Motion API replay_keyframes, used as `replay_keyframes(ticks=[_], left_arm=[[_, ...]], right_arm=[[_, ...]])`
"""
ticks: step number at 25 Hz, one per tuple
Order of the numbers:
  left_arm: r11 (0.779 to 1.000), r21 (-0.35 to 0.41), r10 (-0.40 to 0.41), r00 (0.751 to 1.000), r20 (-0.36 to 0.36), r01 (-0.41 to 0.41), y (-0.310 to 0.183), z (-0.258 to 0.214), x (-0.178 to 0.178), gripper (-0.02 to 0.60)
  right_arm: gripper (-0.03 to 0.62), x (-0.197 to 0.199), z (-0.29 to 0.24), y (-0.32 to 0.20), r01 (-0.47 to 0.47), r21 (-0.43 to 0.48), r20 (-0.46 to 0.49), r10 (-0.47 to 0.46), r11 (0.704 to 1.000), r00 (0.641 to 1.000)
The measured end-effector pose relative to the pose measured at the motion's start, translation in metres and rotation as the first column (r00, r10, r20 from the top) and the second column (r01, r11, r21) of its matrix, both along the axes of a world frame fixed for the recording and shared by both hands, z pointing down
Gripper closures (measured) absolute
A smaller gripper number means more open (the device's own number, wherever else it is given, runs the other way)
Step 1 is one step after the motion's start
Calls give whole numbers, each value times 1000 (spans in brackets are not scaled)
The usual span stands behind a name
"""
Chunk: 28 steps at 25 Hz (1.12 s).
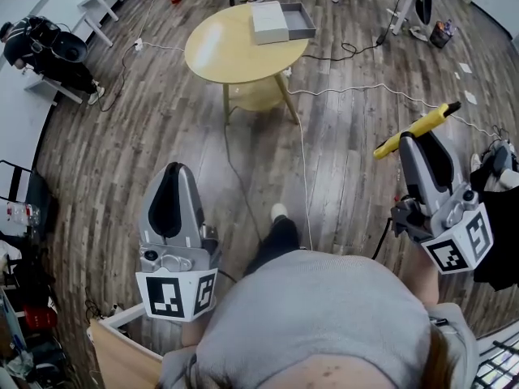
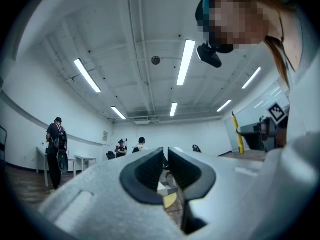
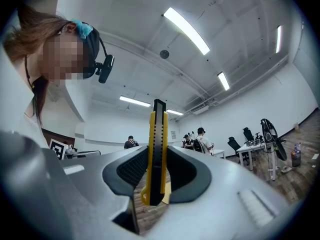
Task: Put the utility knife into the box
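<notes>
My right claw (image 1: 419, 142) was clamped on the knife (image 3: 156, 149), well apart from the box (image 1: 280, 21) on the table (image 1: 220, 55). My left claw (image 1: 172, 177) was closed on nothing. The knife's long axis crossed my jaws, black tip up and outward. Gripped near its looped end, it might pivot or catch the box wall.

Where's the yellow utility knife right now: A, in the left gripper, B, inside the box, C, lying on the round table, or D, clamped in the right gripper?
D: the right gripper is shut on the utility knife, away from the box.
</notes>
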<state>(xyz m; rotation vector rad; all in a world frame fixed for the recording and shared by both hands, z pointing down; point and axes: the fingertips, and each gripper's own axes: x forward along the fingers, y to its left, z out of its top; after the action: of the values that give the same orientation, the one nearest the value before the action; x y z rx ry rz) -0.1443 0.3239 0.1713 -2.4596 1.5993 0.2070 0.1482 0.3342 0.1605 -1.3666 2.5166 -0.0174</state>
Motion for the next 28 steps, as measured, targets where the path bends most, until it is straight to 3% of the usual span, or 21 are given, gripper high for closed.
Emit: replay_keyframes(ticks=[11,28], left_arm=[[998,19,66,998,-3,-66,-113,-11,-20,560],[994,-37,102,995,-9,-102,-216,10,-25,560]], right_arm=[[473,-31,-10,-101,-32,17,3,32,999,999],[473,-43,7,-195,-55,-28,-1,55,998,998]])
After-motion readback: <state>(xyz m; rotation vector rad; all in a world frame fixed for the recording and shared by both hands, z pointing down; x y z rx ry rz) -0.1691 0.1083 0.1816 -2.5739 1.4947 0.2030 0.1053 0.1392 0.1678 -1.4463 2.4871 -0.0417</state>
